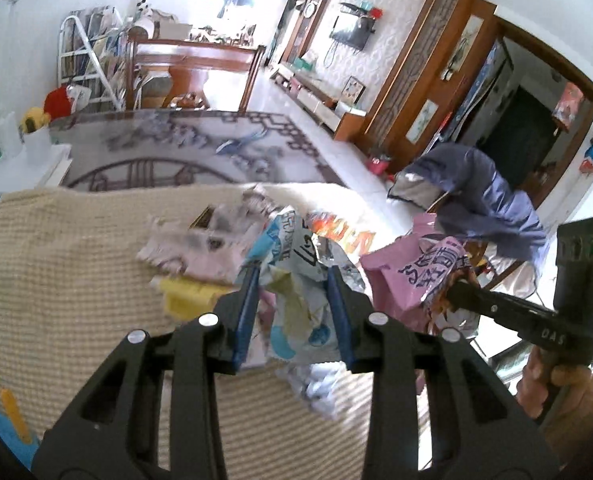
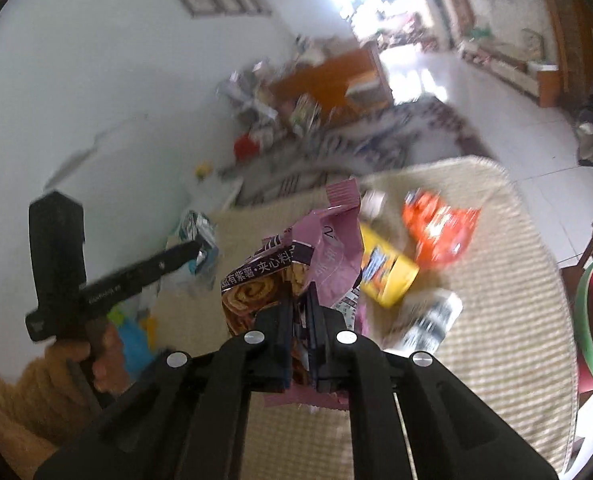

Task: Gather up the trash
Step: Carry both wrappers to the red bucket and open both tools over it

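The left hand-held gripper (image 1: pixel 294 280) is clamping a crumpled blue-and-white wrapper (image 1: pixel 296 264) above the woven beige mat (image 1: pixel 56 272). The right hand-held gripper (image 2: pixel 301 304) is pinching a pink-and-brown snack bag (image 2: pixel 296 264), while a yellow packet (image 2: pixel 388 276) and an orange wrapper (image 2: pixel 436 232) are lying on the mat.

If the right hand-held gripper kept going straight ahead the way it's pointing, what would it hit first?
The right hand-held gripper is already clamped on a pink and purple snack wrapper. Beyond that, the yellow packet on the woven mat looks nearest its line, slightly right; depth is unclear.
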Motion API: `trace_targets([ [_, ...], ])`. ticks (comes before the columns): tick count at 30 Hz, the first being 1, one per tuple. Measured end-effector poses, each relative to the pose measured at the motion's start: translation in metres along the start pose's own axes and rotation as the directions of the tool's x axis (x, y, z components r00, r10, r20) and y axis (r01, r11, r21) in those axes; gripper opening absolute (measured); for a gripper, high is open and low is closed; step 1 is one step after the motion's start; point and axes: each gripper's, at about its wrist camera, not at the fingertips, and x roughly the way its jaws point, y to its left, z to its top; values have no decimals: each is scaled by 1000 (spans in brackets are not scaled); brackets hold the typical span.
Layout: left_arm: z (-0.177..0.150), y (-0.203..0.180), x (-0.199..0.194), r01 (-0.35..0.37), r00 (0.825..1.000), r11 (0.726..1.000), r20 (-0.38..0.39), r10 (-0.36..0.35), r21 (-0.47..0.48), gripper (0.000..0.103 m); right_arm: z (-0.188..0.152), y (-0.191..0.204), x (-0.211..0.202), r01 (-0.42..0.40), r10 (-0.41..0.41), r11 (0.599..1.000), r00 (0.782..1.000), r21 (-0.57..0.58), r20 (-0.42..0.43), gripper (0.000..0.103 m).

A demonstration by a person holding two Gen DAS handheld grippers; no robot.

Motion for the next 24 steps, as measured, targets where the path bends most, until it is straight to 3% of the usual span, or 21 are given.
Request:
trace_targets([
  [5,10,-21,11,20,1000,999,12,-21,30,33,4,-16,-7,53,-57,996,997,76,58,6],
  [17,9,-52,50,27,998,1000,-49,-26,16,33,4,-74,-24,115,-123,983,991,141,53,6],
  [24,21,-99,82,47,997,999,-64,-45,24,33,20,-131,-46,139,-149,975,988,172,44,6],
])
